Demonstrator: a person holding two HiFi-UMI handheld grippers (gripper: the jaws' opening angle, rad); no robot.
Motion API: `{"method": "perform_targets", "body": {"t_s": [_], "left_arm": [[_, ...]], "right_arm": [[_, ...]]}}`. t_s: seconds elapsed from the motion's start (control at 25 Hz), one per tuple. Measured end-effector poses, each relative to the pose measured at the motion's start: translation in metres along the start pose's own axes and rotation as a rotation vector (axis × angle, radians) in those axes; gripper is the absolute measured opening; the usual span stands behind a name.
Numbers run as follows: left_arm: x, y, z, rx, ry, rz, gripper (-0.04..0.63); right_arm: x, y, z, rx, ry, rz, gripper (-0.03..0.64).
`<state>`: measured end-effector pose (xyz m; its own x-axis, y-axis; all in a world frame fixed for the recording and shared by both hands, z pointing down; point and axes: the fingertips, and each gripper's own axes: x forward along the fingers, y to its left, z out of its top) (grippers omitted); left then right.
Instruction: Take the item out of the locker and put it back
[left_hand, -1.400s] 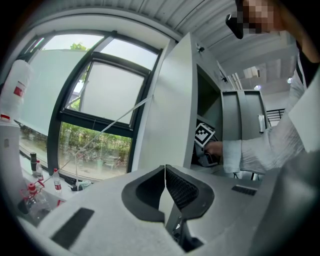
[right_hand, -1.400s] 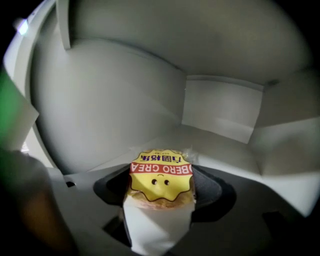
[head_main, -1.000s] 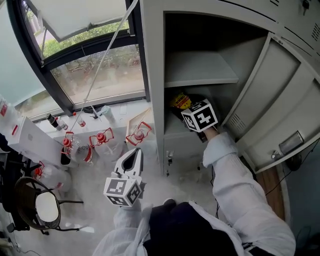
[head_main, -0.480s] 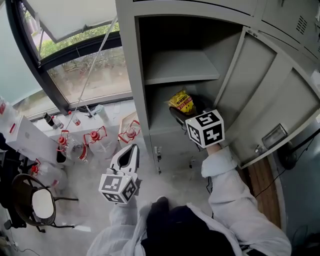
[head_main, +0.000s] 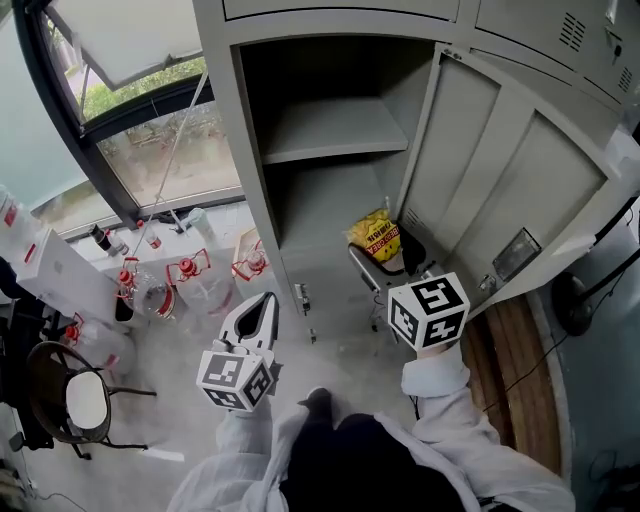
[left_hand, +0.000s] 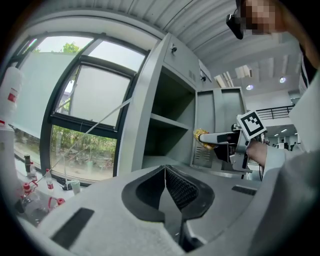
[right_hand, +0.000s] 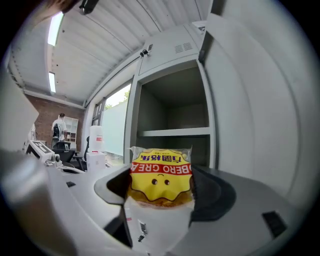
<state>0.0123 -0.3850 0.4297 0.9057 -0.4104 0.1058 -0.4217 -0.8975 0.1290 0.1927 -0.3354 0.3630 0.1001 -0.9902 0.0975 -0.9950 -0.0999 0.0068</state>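
A yellow snack packet (head_main: 376, 238) with a red band is clamped between the jaws of my right gripper (head_main: 385, 250), just outside the open grey locker (head_main: 330, 130). In the right gripper view the packet (right_hand: 161, 175) fills the gap between the jaws, with the locker's shelf (right_hand: 172, 132) behind it. In the left gripper view the same packet (left_hand: 202, 137) shows at the tip of the right gripper, in front of the locker door (left_hand: 215, 125). My left gripper (head_main: 260, 315) hangs low to the left of the locker, jaws closed together with nothing in them.
The locker door (head_main: 500, 190) stands swung open to the right. Plastic jugs with red caps (head_main: 190, 280) crowd the floor under the window (head_main: 150, 140). A round stool (head_main: 85, 410) stands at the far left. A wooden strip (head_main: 510, 360) lies right of the locker.
My right gripper has pulled back out of the locker's lower compartment with the snack packet, toward me and to the right. The left gripper has barely moved.
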Motion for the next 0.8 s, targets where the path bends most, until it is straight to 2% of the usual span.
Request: {"method": "perform_targets", "body": {"t_s": [0.44,0.6,0.8], "left_arm": [[-0.032,-0.046,-0.021,-0.017,0.027,0.011,0.008],[-0.039,-0.056,-0.026,-0.026,0.035,0.018,0.008],[-0.037,-0.056,-0.018,-0.018,0.025,0.004,0.009]], "right_arm": [[-0.104,0.013,-0.046,0.053,0.023,-0.086,0.341],[-0.120,0.016,-0.064,0.080,0.059,-0.079,0.341],[-0.119,0.019,-0.067,0.069,0.072,-0.077,0.339]]}}
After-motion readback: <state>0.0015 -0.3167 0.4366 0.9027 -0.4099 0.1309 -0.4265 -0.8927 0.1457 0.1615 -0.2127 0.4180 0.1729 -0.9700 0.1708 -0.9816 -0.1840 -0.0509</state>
